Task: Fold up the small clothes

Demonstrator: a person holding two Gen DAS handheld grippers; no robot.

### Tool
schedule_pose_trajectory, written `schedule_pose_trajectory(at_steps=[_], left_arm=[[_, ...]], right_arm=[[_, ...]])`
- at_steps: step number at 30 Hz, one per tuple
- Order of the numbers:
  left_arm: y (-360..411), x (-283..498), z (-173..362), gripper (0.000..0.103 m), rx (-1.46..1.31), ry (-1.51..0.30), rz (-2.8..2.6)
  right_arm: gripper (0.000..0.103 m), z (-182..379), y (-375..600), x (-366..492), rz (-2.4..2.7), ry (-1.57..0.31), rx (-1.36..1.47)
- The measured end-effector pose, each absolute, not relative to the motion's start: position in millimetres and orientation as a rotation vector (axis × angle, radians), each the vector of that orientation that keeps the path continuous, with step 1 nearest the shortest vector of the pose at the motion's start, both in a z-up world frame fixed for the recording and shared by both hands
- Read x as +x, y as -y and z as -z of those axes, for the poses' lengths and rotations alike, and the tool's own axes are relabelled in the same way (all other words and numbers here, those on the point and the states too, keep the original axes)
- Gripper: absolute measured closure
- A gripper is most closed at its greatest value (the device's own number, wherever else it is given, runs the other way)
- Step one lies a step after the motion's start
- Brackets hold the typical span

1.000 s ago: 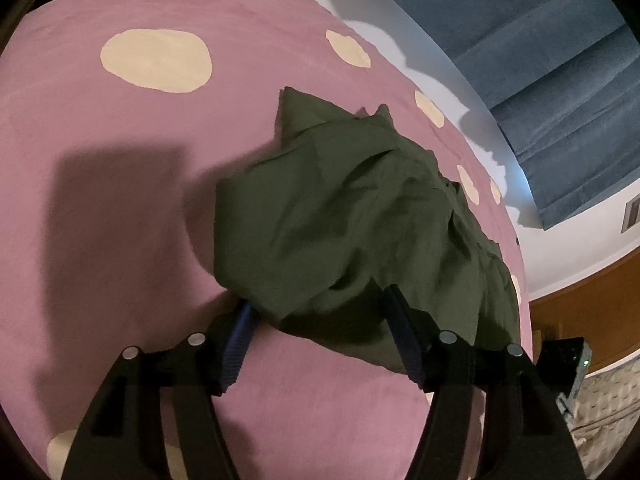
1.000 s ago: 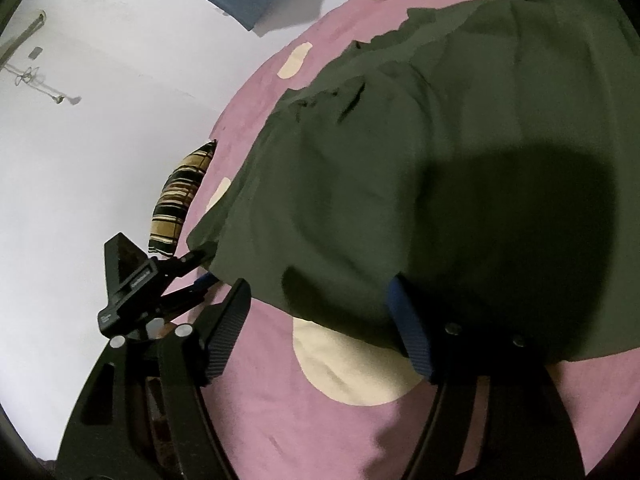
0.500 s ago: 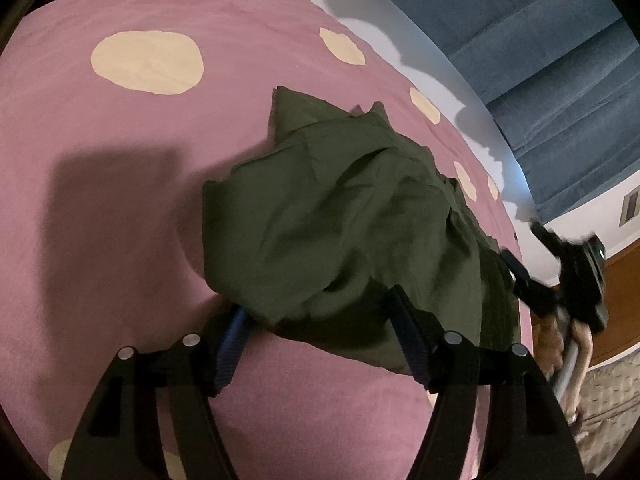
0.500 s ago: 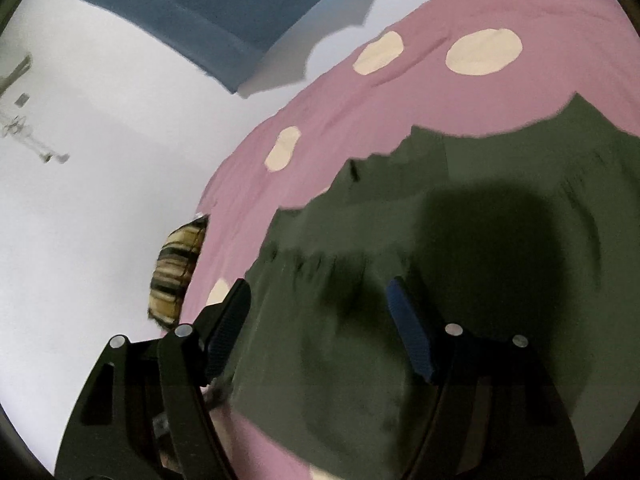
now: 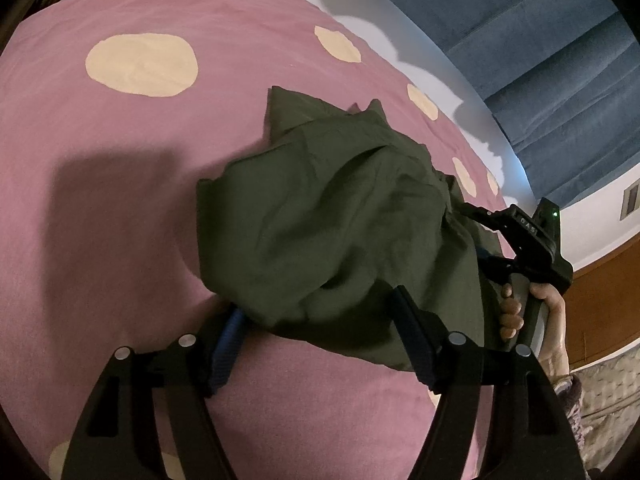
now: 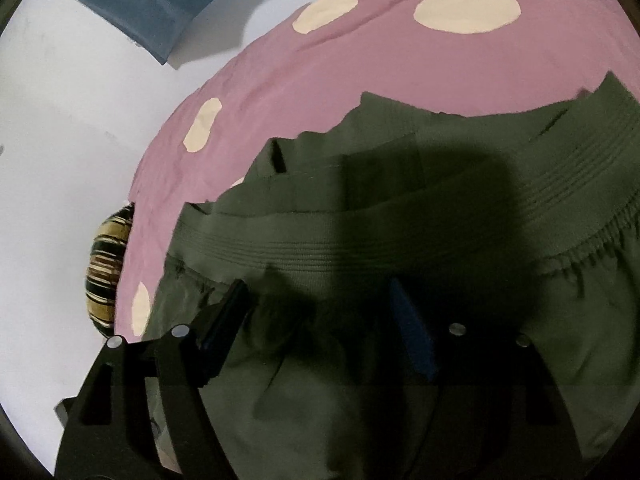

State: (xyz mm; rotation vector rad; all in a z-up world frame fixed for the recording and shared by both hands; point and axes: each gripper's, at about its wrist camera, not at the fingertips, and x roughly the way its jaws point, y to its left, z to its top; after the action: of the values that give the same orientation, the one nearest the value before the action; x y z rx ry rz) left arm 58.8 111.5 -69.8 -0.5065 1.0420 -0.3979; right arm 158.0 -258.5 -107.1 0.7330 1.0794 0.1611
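Observation:
A dark green garment (image 5: 332,216) with an elastic waistband (image 6: 360,236) lies crumpled on a pink bedcover (image 5: 100,200) with cream dots. My left gripper (image 5: 316,304) sits at the garment's near folded edge. Its jaws are opening, and the cloth lies loose between and over the fingertips, unpinched. In the left wrist view my right gripper (image 5: 476,232) reaches in at the garment's right side, held by a hand (image 5: 552,308). In its own view the right gripper (image 6: 316,284) hovers open just short of the waistband, its shadow on the cloth.
A striped pillow (image 6: 106,272) lies at the bed's far end by a white wall (image 6: 60,120). Blue curtains (image 5: 520,40) hang beyond the bed. Wooden furniture (image 5: 600,300) stands to the right, off the bed's edge.
The right gripper has swept across the garment to its waistband and come into the left wrist view at the right. The left gripper kept its place and its jaws widened a little.

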Motion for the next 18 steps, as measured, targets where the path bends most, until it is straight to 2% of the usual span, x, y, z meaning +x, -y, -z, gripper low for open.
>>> schedule_pose_trajectory(at_steps=[7,13,18], left_arm=[[-109,58,70,0.033,-0.490,-1.036,0.395],[-109,57,72,0.033,-0.494,-1.038,0.398],[-106,58,72,0.030,-0.485,-1.036,0.400]], right_arm=[[0.030,93,268,144,-0.183,-1.030,0.796],[0.030,63,259,87,-0.257,-0.962,0.812],[0.030,65,240,33,-0.312,-0.977,0.797]])
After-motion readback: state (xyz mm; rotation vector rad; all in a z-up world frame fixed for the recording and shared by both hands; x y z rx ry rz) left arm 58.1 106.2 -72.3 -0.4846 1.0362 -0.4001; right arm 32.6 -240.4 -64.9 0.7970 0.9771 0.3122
